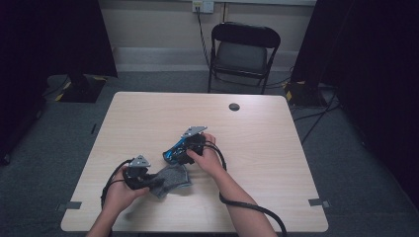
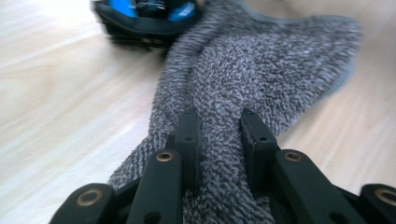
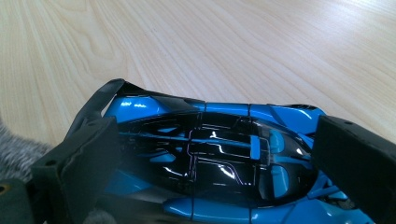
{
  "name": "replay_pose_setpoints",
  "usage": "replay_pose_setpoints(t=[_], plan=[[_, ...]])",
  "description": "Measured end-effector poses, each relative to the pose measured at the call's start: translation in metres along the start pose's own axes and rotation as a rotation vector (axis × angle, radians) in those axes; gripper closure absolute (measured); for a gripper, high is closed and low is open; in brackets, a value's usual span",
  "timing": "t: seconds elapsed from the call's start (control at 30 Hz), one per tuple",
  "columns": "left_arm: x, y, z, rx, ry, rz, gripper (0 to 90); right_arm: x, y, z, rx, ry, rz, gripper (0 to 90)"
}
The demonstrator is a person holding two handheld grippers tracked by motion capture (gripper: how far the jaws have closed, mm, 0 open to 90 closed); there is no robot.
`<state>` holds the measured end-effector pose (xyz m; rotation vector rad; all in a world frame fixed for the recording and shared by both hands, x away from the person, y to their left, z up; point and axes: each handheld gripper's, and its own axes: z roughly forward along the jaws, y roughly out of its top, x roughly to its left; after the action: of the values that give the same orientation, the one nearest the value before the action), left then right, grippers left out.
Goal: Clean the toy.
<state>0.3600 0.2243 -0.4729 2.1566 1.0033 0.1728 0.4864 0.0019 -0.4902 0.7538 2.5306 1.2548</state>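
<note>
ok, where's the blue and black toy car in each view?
High view: blue and black toy car at table centre, under the right gripper.
Left gripper view: top edge, left of centre, blurred, beyond the grey knitted cloth.
Right gripper view: lower half, between the jaws.
Shared landmark: that cloth, and bottom left corner.
</note>
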Motion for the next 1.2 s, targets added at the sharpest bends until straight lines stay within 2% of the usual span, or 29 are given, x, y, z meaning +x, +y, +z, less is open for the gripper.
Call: replay_pose_setpoints(t=[0.07, 0.13, 0.37, 0.5, 0.73, 0.87, 0.93, 1.03, 1.17, 1.2], plan=[[0.004, -0.001, -0.001, -0.005, 0.010, -0.015, 72.0, 0.000, 0.000, 0.000, 0.000, 0.000, 0.001, 0.9], [0.009, -0.001, -0.002, 0.008, 0.035, -0.007, 72.3, 0.000, 0.001, 0.000, 0.007, 0.000, -0.002, 0.9], [0.026, -0.004, -0.007, -0.027, 0.124, -0.049, 72.6, 0.000, 0.001, 0.000, 0.007, 0.002, -0.009, 0.9], [0.032, -0.004, -0.010, -0.045, 0.184, -0.050, 72.7, 0.001, 0.001, 0.000, 0.009, 0.001, -0.008, 0.9], [0.043, -0.003, -0.009, -0.083, 0.206, -0.097, 72.6, 0.001, 0.001, 0.000, 0.007, 0.001, -0.010, 0.9], [0.047, 0.001, -0.007, -0.081, 0.212, -0.088, 72.7, 0.001, 0.001, 0.000, 0.010, 0.001, -0.011, 0.9], [0.048, 0.001, -0.006, -0.085, 0.212, -0.096, 72.7, 0.001, 0.001, 0.000, 0.013, 0.001, -0.011, 0.9], [0.049, 0.001, -0.006, -0.094, 0.247, -0.096, 72.7, 0.001, 0.002, 0.000, 0.014, 0.001, -0.009, 0.9], [0.053, -0.001, -0.008, -0.107, 0.244, -0.119, 72.8, 0.001, 0.001, 0.000, 0.012, 0.002, -0.008, 0.9], [0.054, -0.002, -0.009, -0.104, 0.250, -0.114, 72.8, 0.001, 0.001, 0.000, 0.011, 0.003, -0.009, 0.9]])
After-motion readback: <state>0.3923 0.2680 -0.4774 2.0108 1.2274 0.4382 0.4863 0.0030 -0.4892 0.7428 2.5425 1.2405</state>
